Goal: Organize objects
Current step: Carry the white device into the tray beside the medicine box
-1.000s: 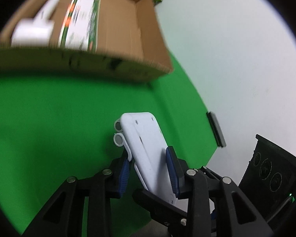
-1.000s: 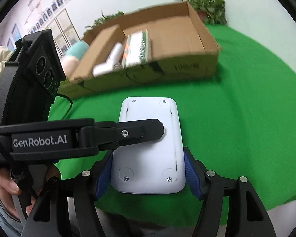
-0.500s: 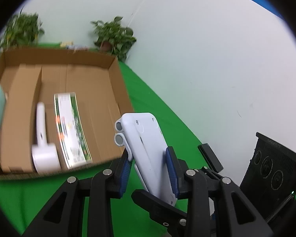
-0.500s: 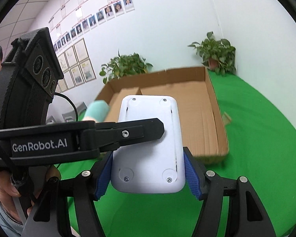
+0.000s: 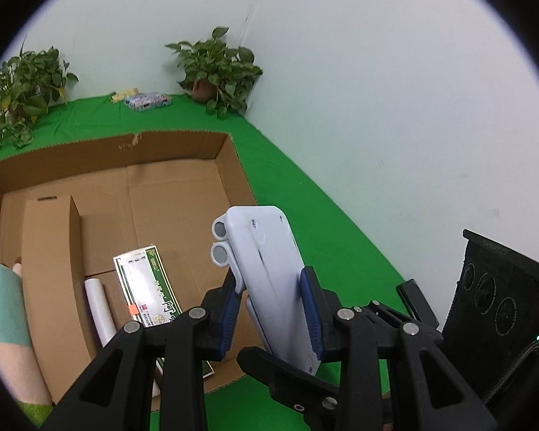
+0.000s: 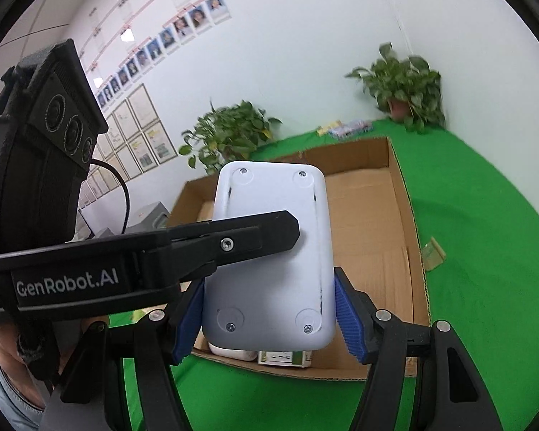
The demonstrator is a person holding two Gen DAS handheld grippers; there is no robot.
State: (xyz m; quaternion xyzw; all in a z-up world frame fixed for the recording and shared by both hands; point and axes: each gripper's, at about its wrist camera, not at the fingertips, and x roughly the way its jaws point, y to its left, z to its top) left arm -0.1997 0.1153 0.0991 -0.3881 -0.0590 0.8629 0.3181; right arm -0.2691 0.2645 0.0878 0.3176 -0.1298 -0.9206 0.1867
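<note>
Above the cardboard box, both grippers clamp one white device. Left gripper fingers grip its thin edges; right gripper fingers grip its broad sides, sharing the load for placement inside.

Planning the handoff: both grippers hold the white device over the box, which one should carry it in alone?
Probably right. The right gripper clamps the white device across its full width near one end; the left gripper only pinches its thin edges. Open floor of the cardboard box lies straight ahead.
</note>
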